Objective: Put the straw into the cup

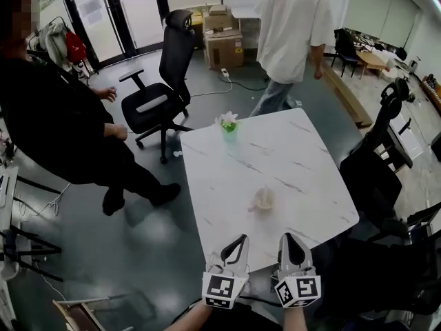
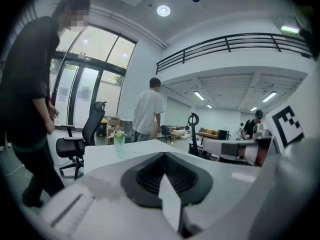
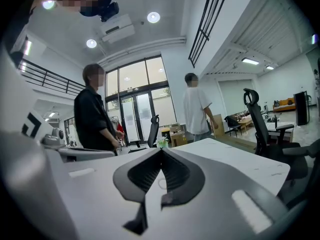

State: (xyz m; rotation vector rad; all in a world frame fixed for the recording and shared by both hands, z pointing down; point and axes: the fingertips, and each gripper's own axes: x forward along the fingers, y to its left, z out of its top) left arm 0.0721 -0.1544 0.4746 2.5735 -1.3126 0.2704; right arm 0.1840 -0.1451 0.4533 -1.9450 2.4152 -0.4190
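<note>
On the white marble table (image 1: 303,157), a small clear cup (image 1: 263,199) stands near the middle. At the far edge is a green cup (image 1: 228,126) with something white sticking out of its top; I cannot tell whether it is a straw. That green cup also shows far off in the left gripper view (image 2: 119,139) and the right gripper view (image 3: 161,143). My left gripper (image 1: 240,241) and right gripper (image 1: 290,238) hover side by side over the table's near edge, short of the clear cup. Both are shut with nothing between their tips.
A person in black (image 1: 62,123) stands left of the table, beside a black office chair (image 1: 165,81). Beyond the table's far end, another person in a white shirt (image 1: 293,33) is near cardboard boxes (image 1: 222,40). Another black chair (image 1: 379,150) sits at the table's right.
</note>
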